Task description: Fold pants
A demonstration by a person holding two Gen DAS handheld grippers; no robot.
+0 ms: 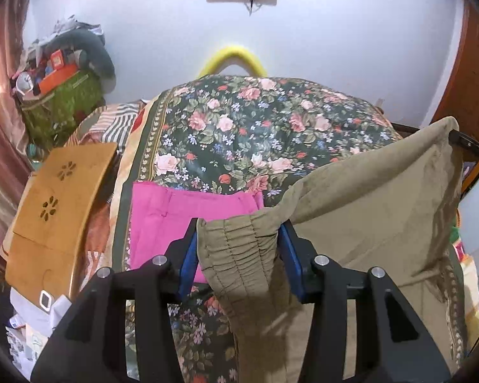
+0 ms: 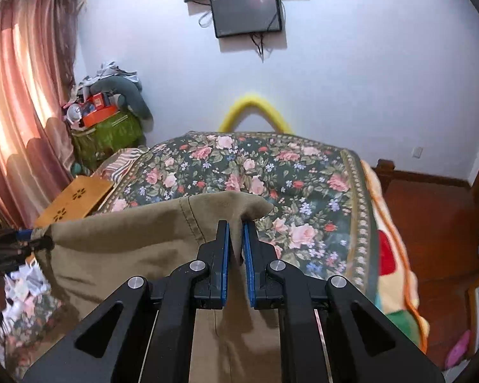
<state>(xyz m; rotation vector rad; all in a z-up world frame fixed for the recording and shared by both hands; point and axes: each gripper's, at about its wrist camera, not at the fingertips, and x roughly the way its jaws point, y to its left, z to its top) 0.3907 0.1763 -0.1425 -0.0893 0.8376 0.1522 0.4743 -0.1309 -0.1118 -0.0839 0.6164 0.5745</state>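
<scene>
Olive-khaki pants [image 1: 376,198] hang stretched in the air between my two grippers, above a bed with a floral cover [image 1: 255,127]. My left gripper [image 1: 238,226] is shut on the gathered elastic waistband [image 1: 239,255] at one corner. My right gripper [image 2: 236,225] is shut on the other corner of the pants [image 2: 137,239], and its black tip also shows in the left wrist view [image 1: 469,146]. The lower part of the pants drops out of sight below both cameras.
A folded pink garment [image 1: 182,210] lies on the floral cover. A wooden lap table [image 1: 57,201] leans at the bed's left side. A green bag with clutter [image 2: 108,134] stands by the curtain [image 2: 19,111]. A screen [image 2: 249,9] hangs on the wall.
</scene>
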